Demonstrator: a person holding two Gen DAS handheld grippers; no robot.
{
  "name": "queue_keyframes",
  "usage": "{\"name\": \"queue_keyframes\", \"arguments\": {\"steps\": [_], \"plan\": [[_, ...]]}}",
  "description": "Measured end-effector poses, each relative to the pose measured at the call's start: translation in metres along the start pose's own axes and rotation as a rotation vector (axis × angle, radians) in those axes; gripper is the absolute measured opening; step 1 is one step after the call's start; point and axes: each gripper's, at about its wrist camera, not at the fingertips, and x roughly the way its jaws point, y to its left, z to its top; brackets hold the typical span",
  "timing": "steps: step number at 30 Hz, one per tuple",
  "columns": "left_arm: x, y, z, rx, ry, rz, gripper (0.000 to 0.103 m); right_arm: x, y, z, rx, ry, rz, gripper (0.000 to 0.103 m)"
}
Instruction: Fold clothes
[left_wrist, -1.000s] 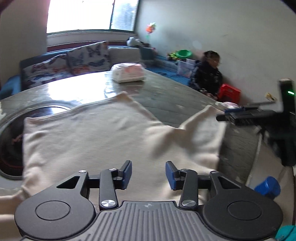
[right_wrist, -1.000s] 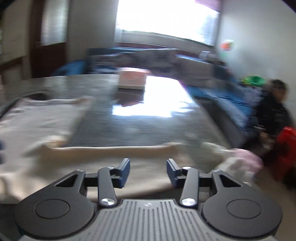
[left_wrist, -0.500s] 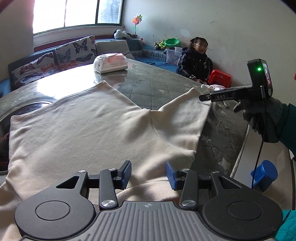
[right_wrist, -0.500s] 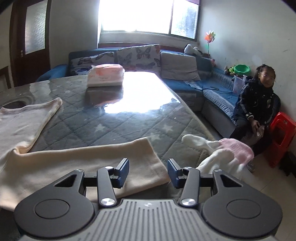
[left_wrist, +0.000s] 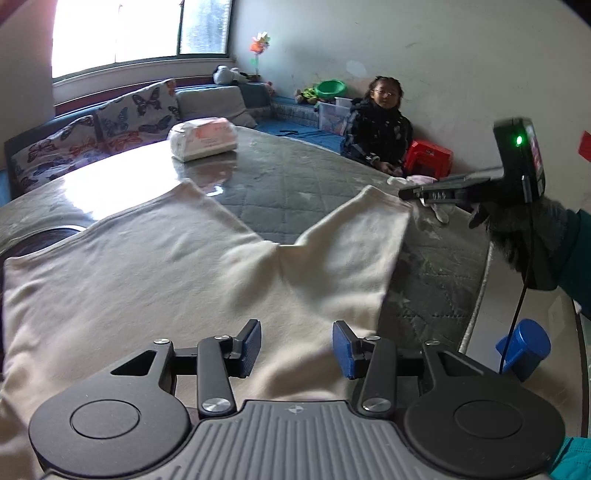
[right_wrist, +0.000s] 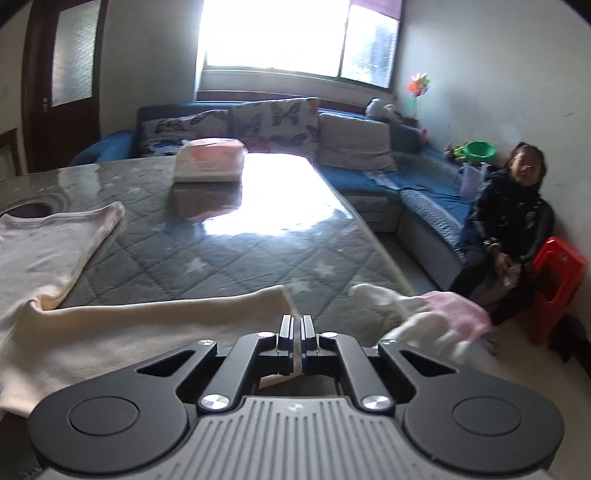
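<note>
A: Item one, the cream garment (left_wrist: 155, 280). We find it spread flat on the quilted grey surface (left_wrist: 295, 184), body toward the left, one sleeve (left_wrist: 354, 240) reaching out to the right edge.

B: And the sleeve's cuff?

A: We log it as held. In the right wrist view the right gripper (right_wrist: 295, 332) has its jaws closed together on the cuff edge, a thin strip of cream fabric pinched between them. The left wrist view shows the same tool from the side, its tip at the sleeve's far corner, carried by a gloved hand (left_wrist: 524, 236).

B: Item two, the left gripper (left_wrist: 296, 349)?

A: We record its jaws standing apart, blue pads (left_wrist: 251, 343) clear of each other, nothing between them. It hovers over the garment's near hem, just above the fabric; we cannot tell whether it touches.

B: Other stock on the surface?

A: A white packet of tissues (left_wrist: 202, 138) at the far end, well apart from the garment. A small white and pink cloth (right_wrist: 424, 314) lies at the right edge, just beside the held cuff.

B: Beyond the surface?

A: A sofa with butterfly cushions (right_wrist: 273, 122) under the window, a seated person (right_wrist: 509, 221) by the wall, and a red stool (right_wrist: 557, 266) beside them.
</note>
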Motion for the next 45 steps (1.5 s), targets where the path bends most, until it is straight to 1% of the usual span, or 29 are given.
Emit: {"name": "queue_keyframes", "arguments": {"steps": [3,6,7,9,12,15,17,19,20,21,22,23,24,26,29,31,32,34,35,37,38,40,41,44,45], "plan": [[0.008,-0.004,-0.003,0.001,0.022,-0.013,0.046,0.0,-0.005,-0.003,0.005,0.014,-0.008,0.003],[0.007,-0.006,-0.004,0.001,0.025,-0.022,0.047,-0.003,-0.006,-0.002,0.019,-0.002,0.038,0.012],[0.006,-0.006,-0.003,0.003,0.024,-0.021,0.047,-0.002,-0.005,0.0,0.018,-0.004,0.05,0.019],[0.004,-0.007,-0.002,0.009,0.019,-0.016,0.047,0.004,-0.002,0.002,0.013,0.003,0.064,0.03],[-0.002,-0.008,0.002,0.006,-0.003,-0.028,0.048,0.019,-0.001,0.002,0.017,0.033,0.079,0.032],[-0.002,-0.009,0.004,0.006,-0.009,-0.034,0.049,0.026,-0.001,-0.002,0.029,0.048,0.057,0.036],[0.001,-0.01,0.005,0.006,-0.005,-0.036,0.049,0.027,-0.003,-0.004,0.039,0.05,0.043,0.05],[0.005,-0.011,0.005,0.009,0.0,-0.039,0.049,0.027,-0.006,-0.006,0.049,0.053,0.028,0.05],[0.006,-0.011,0.006,0.011,0.001,-0.043,0.049,0.028,-0.006,-0.007,0.053,0.056,0.031,0.048],[0.008,-0.012,0.006,0.012,0.003,-0.046,0.049,0.027,-0.009,-0.007,0.07,0.061,0.051,0.043],[0.01,-0.012,0.007,0.012,0.005,-0.046,0.049,0.027,-0.011,-0.008,0.086,0.065,0.073,0.026],[0.012,-0.013,0.007,0.011,0.007,-0.046,0.049,0.025,-0.011,-0.007,0.085,0.063,0.071,0.013],[0.013,-0.013,0.008,0.01,0.008,-0.049,0.049,0.023,-0.01,-0.007,0.083,0.061,0.07,0.008],[0.016,-0.014,0.008,0.011,0.012,-0.052,0.049,0.015,-0.007,-0.006,0.049,0.037,0.042,0.006],[0.018,-0.013,0.006,0.011,0.015,-0.055,0.049,0.001,-0.009,-0.005,0.038,0.011,-0.001,0.006],[0.021,-0.012,0.005,0.005,0.018,-0.056,0.049,0.004,-0.011,-0.008,0.035,0.03,-0.015,0.006],[0.021,-0.012,0.004,0.003,0.016,-0.057,0.05,0.006,-0.012,-0.01,0.033,0.04,-0.021,0.008],[0.018,-0.012,0.004,-0.002,0.012,-0.057,0.05,0.008,-0.011,-0.012,0.027,0.053,-0.027,0.012],[0.015,-0.011,0.004,-0.008,0.008,-0.056,0.05,0.008,-0.01,-0.013,0.027,0.052,-0.03,0.012],[0.007,-0.007,0.001,-0.024,-0.004,-0.051,0.051,0.0,-0.007,-0.01,0.03,0.03,-0.022,0.013],[0.003,-0.005,0.0,-0.032,-0.01,-0.049,0.052,-0.008,-0.002,-0.006,0.026,0.005,-0.003,0.016],[-0.007,0.001,-0.004,-0.056,-0.024,-0.031,0.052,-0.02,0.01,0.0,0.004,-0.028,0.033,0.018],[-0.012,0.005,-0.006,-0.069,-0.031,-0.022,0.052,-0.025,0.019,0.003,-0.013,-0.04,0.067,0.019],[-0.028,0.021,-0.015,-0.123,-0.049,0.03,0.052,-0.035,0.049,0.008,-0.056,-0.051,0.193,0.028],[-0.035,0.028,-0.019,-0.144,-0.058,0.055,0.052,-0.036,0.06,0.009,-0.069,-0.046,0.241,0.028]]}}
